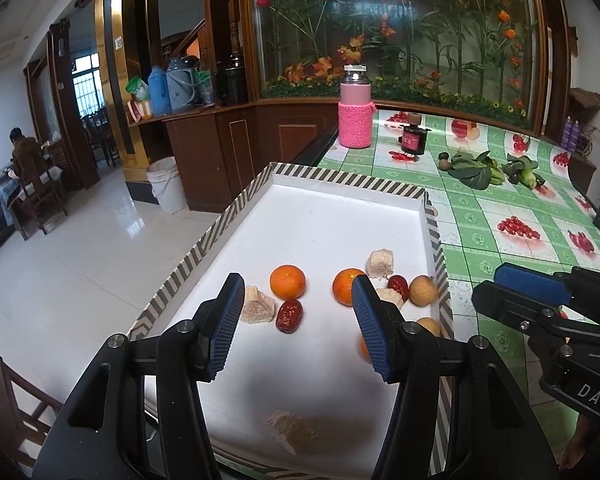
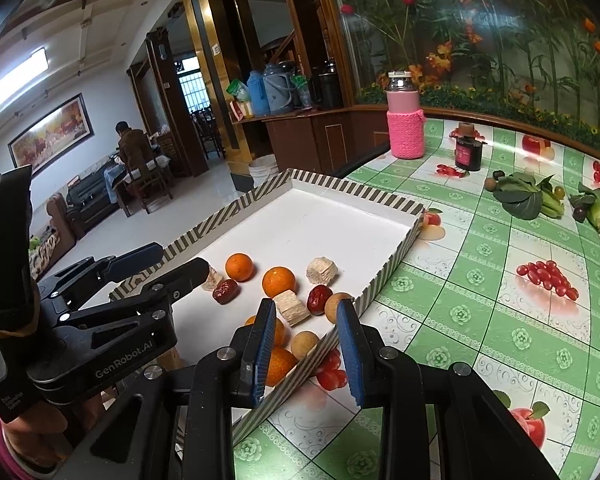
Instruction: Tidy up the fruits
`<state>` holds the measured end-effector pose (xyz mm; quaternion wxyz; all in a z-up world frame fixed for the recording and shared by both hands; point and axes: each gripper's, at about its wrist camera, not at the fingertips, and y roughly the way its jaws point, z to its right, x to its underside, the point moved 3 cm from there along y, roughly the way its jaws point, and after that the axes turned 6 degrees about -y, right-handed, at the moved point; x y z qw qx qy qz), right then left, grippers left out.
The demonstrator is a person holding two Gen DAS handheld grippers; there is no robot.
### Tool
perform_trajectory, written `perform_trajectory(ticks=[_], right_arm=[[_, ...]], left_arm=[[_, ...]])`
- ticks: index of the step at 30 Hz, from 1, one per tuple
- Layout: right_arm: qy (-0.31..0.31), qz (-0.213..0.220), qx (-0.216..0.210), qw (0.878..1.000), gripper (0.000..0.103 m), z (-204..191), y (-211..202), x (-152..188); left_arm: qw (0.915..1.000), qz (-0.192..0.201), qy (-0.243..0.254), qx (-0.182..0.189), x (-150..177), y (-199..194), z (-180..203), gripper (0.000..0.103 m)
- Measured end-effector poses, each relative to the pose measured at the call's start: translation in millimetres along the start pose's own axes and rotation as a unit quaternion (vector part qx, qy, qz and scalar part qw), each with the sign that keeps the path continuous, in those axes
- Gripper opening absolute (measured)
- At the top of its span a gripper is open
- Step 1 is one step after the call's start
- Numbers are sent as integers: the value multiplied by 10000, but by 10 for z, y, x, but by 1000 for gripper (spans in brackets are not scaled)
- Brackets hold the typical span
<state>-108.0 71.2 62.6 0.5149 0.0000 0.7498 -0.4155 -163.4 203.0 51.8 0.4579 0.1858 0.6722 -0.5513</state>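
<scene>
- The left tongs hang over the near part of the white striped-rim tray, their blue pads wide apart with nothing between them.
- The right tongs hover at the tray's near right rim, pads apart and empty.
- Fruits lie loose in the near half of the tray: a mandarin left of a second mandarin, with a red date just near the first.
- A second red date sits touching a tan longan by the right rim.
- Pale cut chunks lie among them, one alone at the near end.
- On the green checked tabletop, far right, lie leafy greens; a pink-sleeved bottle and a dark jar stand farther back.
</scene>
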Motion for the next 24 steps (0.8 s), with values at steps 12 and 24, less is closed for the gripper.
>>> perform_trajectory(ticks=[12, 24], right_arm=[[-31, -80, -40, 10000, 30, -29, 78, 17], [77, -69, -16, 9999, 30, 55, 52, 54]], left_arm=[[9999, 18, -130, 69, 3, -8, -37, 56], [10000, -6, -77, 63, -10, 37, 64, 56]])
